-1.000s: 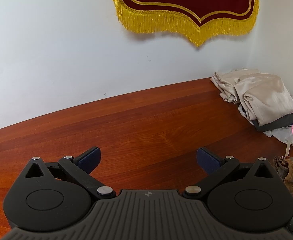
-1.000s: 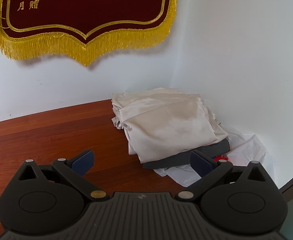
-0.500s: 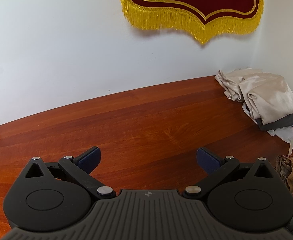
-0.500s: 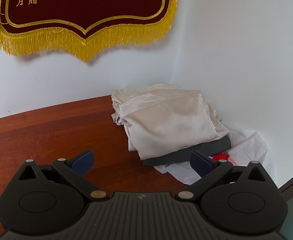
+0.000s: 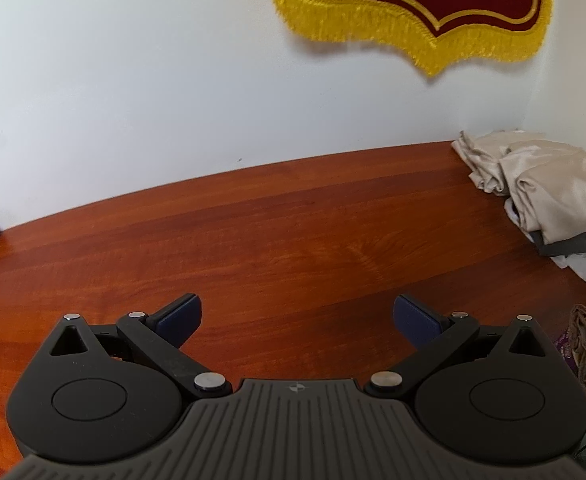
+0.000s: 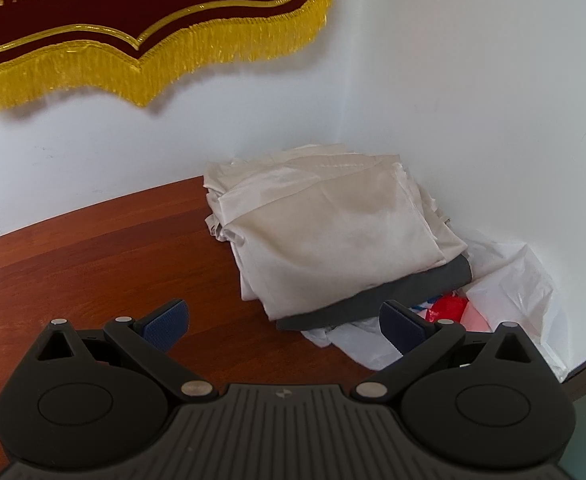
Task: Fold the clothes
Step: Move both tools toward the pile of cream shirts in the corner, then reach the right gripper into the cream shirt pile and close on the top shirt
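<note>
Left gripper (image 5: pixel 297 318) spread wide, held nothing, hovered over bare wooden table (image 5: pixel 277 240). Right gripper (image 6: pixel 283 326) also wide apart, empty, pointed at cream clothes pile (image 6: pixel 333 228) in table's far right corner. Pile lay on dark grey garment (image 6: pixel 405 292), white plastic bag (image 6: pixel 505 280) just beside.

A stack of folded cream clothes (image 6: pixel 333 236) atop a dark grey garment (image 6: pixel 377 300) is seen ahead of the right gripper (image 6: pixel 283 324), untouched.
</note>
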A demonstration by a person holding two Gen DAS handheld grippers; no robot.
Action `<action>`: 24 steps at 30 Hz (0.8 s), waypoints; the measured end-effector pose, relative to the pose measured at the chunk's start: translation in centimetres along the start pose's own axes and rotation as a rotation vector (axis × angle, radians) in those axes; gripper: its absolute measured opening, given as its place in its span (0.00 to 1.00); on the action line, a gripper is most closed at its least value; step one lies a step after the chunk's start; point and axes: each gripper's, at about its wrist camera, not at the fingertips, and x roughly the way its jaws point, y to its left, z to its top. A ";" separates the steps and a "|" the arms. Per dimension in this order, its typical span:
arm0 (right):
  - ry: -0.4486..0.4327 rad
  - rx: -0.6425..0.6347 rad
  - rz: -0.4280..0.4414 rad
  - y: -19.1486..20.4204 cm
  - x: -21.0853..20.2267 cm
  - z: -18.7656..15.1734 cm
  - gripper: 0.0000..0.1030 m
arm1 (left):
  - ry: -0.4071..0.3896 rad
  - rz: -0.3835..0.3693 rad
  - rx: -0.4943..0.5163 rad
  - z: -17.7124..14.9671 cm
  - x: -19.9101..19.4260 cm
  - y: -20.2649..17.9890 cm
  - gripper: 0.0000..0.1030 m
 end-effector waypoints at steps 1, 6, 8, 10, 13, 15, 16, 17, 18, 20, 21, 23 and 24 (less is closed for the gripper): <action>-0.001 0.000 -0.002 0.0 0.4 0.3 1.00 | 0.005 0.007 -0.007 -0.1 0.0 0.3 1.00; 0.029 0.019 0.011 -0.7 3.6 2.7 1.00 | 0.029 0.042 -0.052 -0.7 0.3 1.7 1.00; 0.049 0.026 0.016 -1.0 4.8 3.3 1.00 | 0.037 0.055 -0.070 -0.9 0.4 2.3 1.00; 0.073 0.028 0.016 -1.4 6.4 3.8 1.00 | 0.043 0.065 -0.083 -0.9 0.6 2.8 1.00; 0.104 0.032 0.008 -1.9 8.6 4.3 1.00 | 0.054 0.085 -0.108 -1.1 0.9 3.6 1.00; 0.128 0.037 -0.001 -2.3 10.1 4.5 1.00 | 0.059 0.095 -0.120 -1.1 0.9 4.0 1.00; 0.141 0.036 -0.008 -2.5 11.0 4.5 1.00 | 0.060 0.099 -0.124 -1.2 0.9 4.2 1.00; 0.153 0.036 -0.015 -2.7 11.9 4.4 1.00 | 0.062 0.102 -0.128 -1.2 1.0 4.4 1.00; 0.162 0.035 -0.016 -2.8 12.5 4.4 1.00 | 0.065 0.106 -0.131 -1.3 1.0 4.5 1.00; 0.183 0.028 -0.013 -2.8 13.9 4.1 1.00 | 0.071 0.114 -0.136 -1.4 1.1 4.8 1.00; 0.197 0.022 -0.009 -2.7 14.7 3.9 1.00 | 0.074 0.117 -0.138 -1.4 1.1 4.9 1.00; 0.212 0.006 -0.003 -2.4 15.8 3.6 1.00 | 0.083 0.125 -0.141 -1.3 1.3 5.1 1.00; 0.223 -0.004 -0.002 -2.1 16.6 3.3 1.00 | 0.085 0.129 -0.141 -1.4 1.3 5.1 1.00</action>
